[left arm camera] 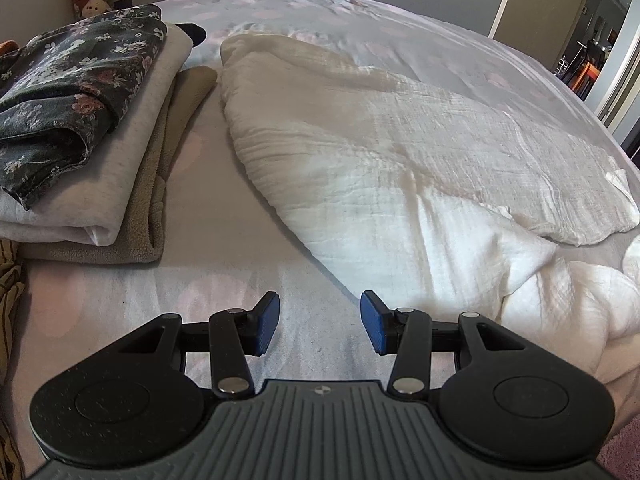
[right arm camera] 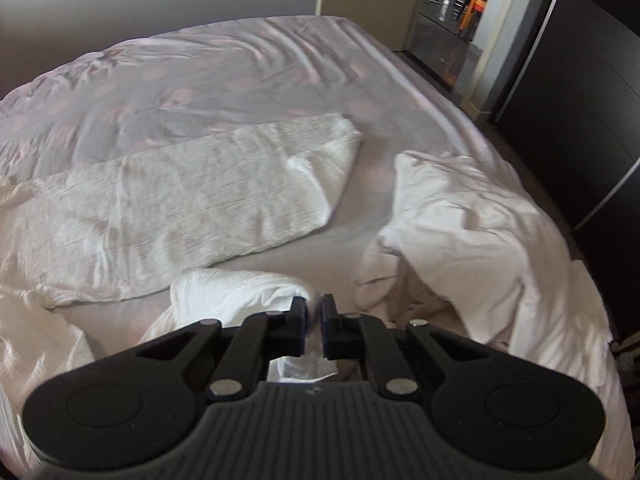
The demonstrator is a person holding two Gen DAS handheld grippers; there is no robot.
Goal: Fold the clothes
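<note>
A cream crinkled garment (left arm camera: 400, 152) lies spread across the bed, partly folded over itself; it also shows in the right wrist view (right arm camera: 168, 208). My left gripper (left arm camera: 319, 320) is open and empty, hovering over bare sheet just short of the garment's near edge. My right gripper (right arm camera: 314, 326) is shut on a bunched white end of the garment (right arm camera: 240, 292) and holds it just above the bed.
A stack of folded clothes (left arm camera: 92, 136), topped by a dark floral piece, sits at the left of the bed. A crumpled white cloth pile (right arm camera: 480, 240) lies at the bed's right edge. A dark wardrobe (right arm camera: 580, 80) and an open doorway stand beyond.
</note>
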